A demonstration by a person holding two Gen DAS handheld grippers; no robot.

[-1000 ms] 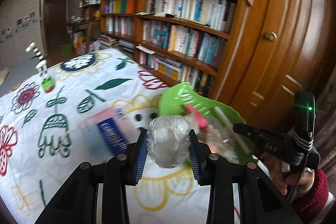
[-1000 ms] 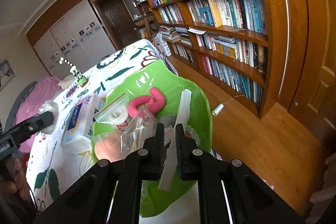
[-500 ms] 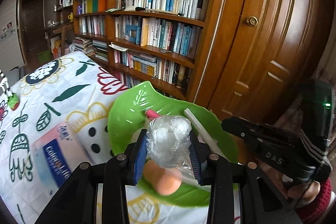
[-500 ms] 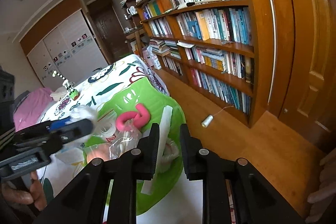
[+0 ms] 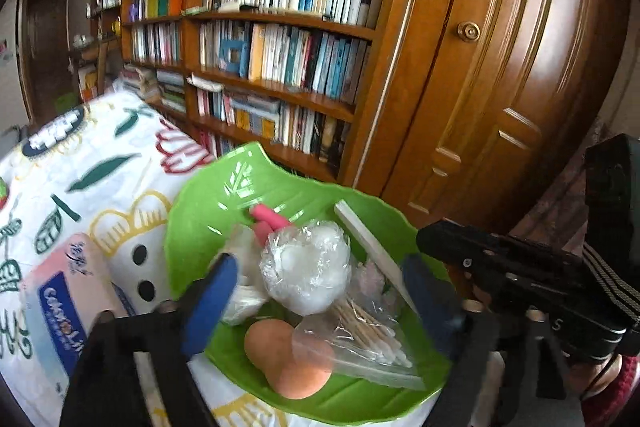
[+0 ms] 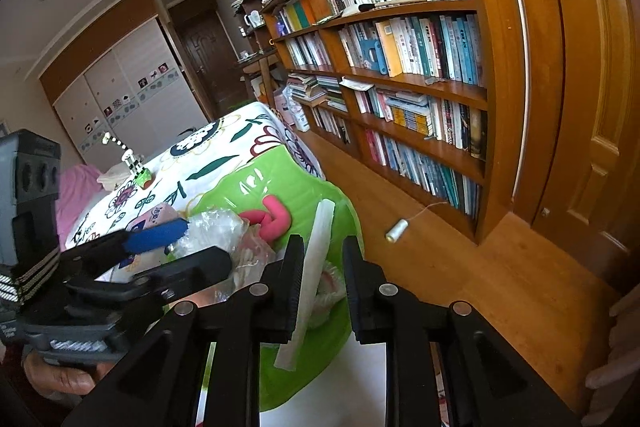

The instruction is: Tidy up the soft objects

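A green leaf-shaped bowl (image 5: 200, 219) sits at the corner of the flower-print bedspread (image 5: 100, 163). It holds a pink curved piece (image 5: 268, 221), a peach sponge (image 5: 288, 355), a bag of cotton swabs (image 5: 360, 335) and a white strip (image 6: 316, 259). My left gripper (image 5: 318, 299) hangs over the bowl with its jaws opening. The plastic-wrapped white ball (image 5: 306, 275) lies between the blue pads (image 5: 212, 299), touching neither. My right gripper (image 6: 324, 251) is slightly open around the white strip, which leans on the left finger only.
A tissue pack (image 5: 60, 311) lies on the bedspread left of the bowl. A striped toy (image 6: 132, 163) stands farther back. A tall bookshelf (image 6: 400, 67) and wooden door (image 5: 520, 87) stand close on the right. A thread spool (image 6: 396, 229) lies on the wood floor.
My left gripper carried the wrapped ball over the green bowl, then opened and let it go among the other things. My right jaws parted slightly off the white strip.
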